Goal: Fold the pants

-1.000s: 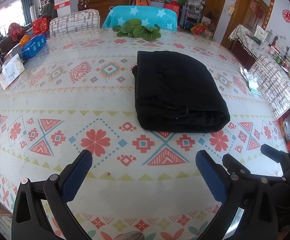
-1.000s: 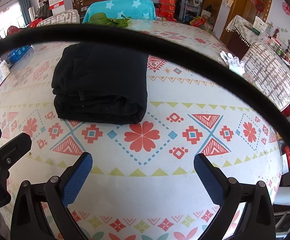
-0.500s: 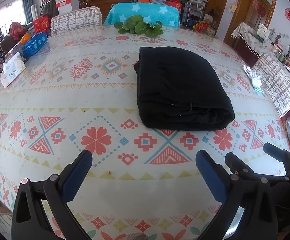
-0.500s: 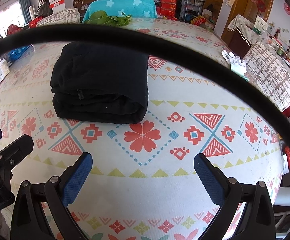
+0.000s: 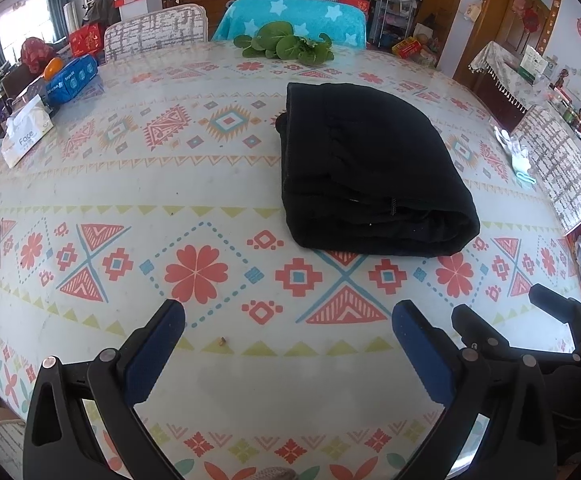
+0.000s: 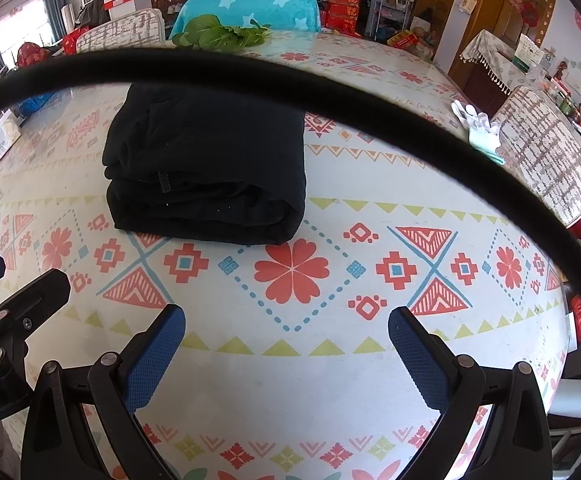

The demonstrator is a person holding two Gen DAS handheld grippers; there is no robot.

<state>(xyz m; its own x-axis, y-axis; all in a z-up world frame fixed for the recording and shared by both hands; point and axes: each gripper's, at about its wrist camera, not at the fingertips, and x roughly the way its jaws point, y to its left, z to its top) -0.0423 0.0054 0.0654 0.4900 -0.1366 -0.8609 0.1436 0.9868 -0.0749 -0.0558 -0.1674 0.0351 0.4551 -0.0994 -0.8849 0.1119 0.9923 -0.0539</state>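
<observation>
The left gripper (image 5: 288, 336) is hanging wide apart and empty over the patterned table (image 5: 130, 184), the black pants (image 5: 366, 168) are lying there as a thick folded bundle, and the right gripper (image 6: 286, 334) is hovering spread, gripping nothing. Folding looks finished.
</observation>
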